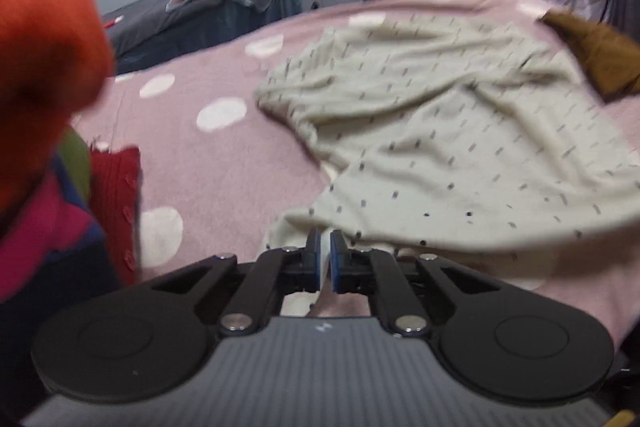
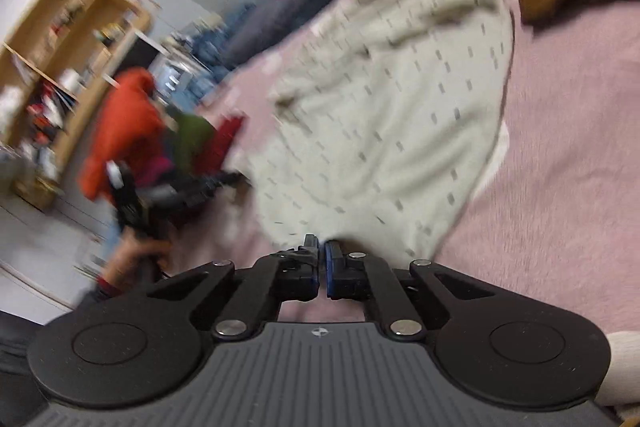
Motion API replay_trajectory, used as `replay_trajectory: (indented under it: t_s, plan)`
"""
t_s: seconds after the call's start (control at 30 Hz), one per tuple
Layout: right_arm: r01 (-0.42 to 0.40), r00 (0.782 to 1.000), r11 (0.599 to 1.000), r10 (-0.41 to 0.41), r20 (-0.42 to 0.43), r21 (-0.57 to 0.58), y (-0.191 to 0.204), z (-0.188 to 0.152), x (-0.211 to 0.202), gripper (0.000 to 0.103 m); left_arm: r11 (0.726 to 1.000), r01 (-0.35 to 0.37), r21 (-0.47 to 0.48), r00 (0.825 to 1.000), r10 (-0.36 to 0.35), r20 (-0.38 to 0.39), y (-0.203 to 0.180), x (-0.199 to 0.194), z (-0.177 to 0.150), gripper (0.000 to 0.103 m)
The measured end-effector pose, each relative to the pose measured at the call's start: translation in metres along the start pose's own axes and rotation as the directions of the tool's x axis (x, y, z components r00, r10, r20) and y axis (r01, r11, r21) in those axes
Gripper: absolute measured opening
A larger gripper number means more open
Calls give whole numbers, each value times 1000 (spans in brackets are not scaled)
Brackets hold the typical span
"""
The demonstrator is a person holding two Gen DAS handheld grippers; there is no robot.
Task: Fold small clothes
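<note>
A cream garment (image 1: 460, 131) with small dark dashes lies rumpled on a pink blanket with white dots (image 1: 208, 163). My left gripper (image 1: 325, 241) is shut on the garment's near edge, which drapes over the fingertips and lifts off the blanket. In the right wrist view the same cream garment (image 2: 384, 115) spreads away from me, and my right gripper (image 2: 322, 247) is shut on its near hem. The left gripper (image 2: 224, 181), blurred and held by a hand (image 2: 132, 255), pinches the garment's left edge.
A brown garment (image 1: 600, 55) lies at the blanket's far right. An orange garment (image 2: 124, 123), a green one (image 2: 192, 135) and a red one (image 2: 224, 139) are piled at the left. A wooden shelf (image 2: 72, 27) and a dark bed (image 1: 180, 23) stand beyond.
</note>
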State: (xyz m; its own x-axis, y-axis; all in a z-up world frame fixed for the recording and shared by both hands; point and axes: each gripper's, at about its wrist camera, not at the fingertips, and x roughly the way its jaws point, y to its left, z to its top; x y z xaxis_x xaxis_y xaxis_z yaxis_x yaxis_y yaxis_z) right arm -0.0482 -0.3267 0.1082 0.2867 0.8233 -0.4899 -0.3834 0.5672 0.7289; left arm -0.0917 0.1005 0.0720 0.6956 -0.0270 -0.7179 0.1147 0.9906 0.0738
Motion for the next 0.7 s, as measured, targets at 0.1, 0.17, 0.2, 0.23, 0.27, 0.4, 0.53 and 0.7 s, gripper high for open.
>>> replay_trajectory:
  t_s: [0.1,0.17,0.2,0.23,0.27,0.4,0.53,0.7]
  plan:
    - [20,998,998,-16,65,-55,12,20,-55,3,999,49,-2,998,-49,46,11,-39,13,5]
    - [38,994,998,-34,104,-42,11,28,-82,2,995,86,-45,995,-84,45,22,-49,16,6]
    - [64,992,997,-60,107,-37,8,29,-91,2,990,122,-68,992,-121,18,26,-45,16,14]
    - [86,992,996,-83,93,-34,6,28,-95,2,987,143,-74,989,-145,-18,26,-39,14,20]
    - [99,992,995,-95,86,-35,4,27,-96,2,989,134,-61,989,-137,-50,23,-32,10,36]
    - [186,982,982,-185,36,-21,-8,13,-86,2,987,161,0,981,-160,-113,-1,-8,-7,83]
    - [232,973,971,-232,-2,53,-32,-2,-70,3,967,249,-61,961,-254,-105,-12,12,-15,83]
    - [247,969,967,-248,14,55,-40,-9,-60,69,963,236,-133,965,-248,-81,-7,39,-24,83]
